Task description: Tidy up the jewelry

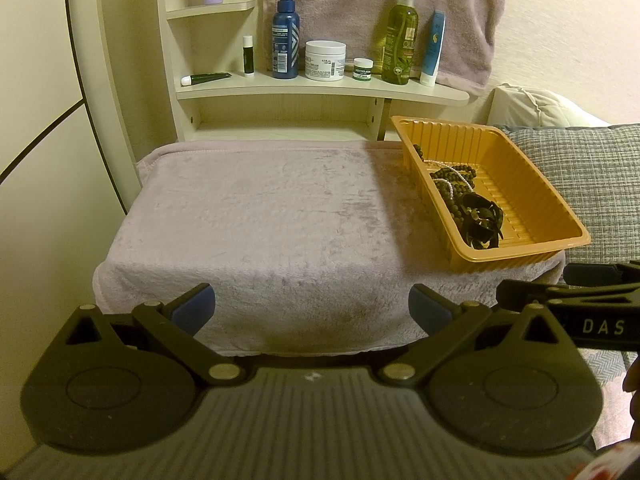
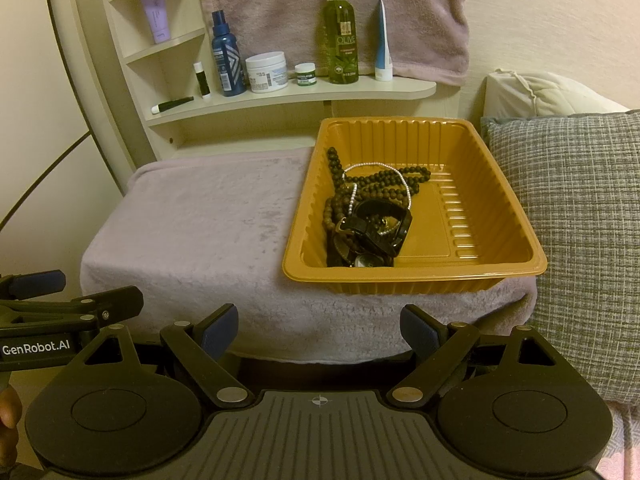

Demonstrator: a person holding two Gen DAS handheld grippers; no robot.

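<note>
Two hand-held tongs point down at a small desk [image 1: 260, 216] draped in a pale mauve fleece towel. The left tongs [image 1: 312, 312] stand wide apart with nothing between their blue-padded tips, at the desk's near edge. The right tongs [image 2: 318, 330] are likewise spread wide and empty, also at the near edge, in front of an orange plastic tray [image 2: 500, 200].

The tray sits on the right side of the desk, its ribbed walls upright. Inside it, toward its left wall, lies a tangled heap of jewelry: a long string of dark brown beads [image 2: 384, 178], a thin strand of small white pearls [image 2: 406, 190] looped over it, and a black strap, seemingly a watch [image 2: 380, 224], on top. The rest of the towel is bare.

On a shelf [image 2: 280, 100] beyond the desk stand a blue spray bottle [image 2: 228, 64], a white jar [image 2: 267, 72], a small green-labelled pot, a tall olive-green bottle [image 2: 340, 36] and a white-and-blue tube. A grey checked cushion [image 2: 580, 220] lies to the right of the tray.
</note>
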